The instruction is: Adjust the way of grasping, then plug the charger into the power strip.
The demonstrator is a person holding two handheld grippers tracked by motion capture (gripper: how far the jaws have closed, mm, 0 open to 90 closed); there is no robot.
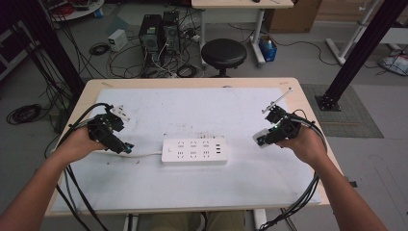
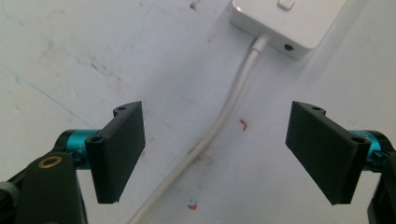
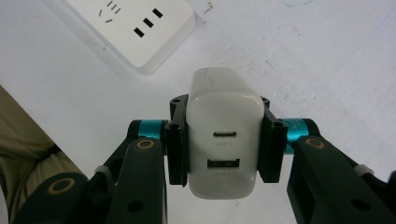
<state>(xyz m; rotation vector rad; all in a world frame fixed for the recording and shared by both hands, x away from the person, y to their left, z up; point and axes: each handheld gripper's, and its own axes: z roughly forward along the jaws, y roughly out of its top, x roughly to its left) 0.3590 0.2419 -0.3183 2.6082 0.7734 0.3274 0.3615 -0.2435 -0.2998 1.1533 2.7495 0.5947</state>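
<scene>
Two grippers are working: right gripper [image 3: 223,140] clamping a white plastic USB charger [image 3: 223,140], left gripper [image 2: 224,156] gaping over a white cord [image 2: 219,126] beside a white rectangular power strip [image 1: 194,151] lying on a white-covered table [image 1: 202,108].

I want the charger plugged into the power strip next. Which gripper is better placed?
Right, probably. The right gripper already clamps the charger near the power strip; the left gripper is open, over the cord.

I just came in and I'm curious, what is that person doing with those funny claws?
A person holds a gripper in each hand over a table. The right gripper clamps a white charger. The left gripper is open and empty above the cable of a white power strip lying in the middle.
</scene>
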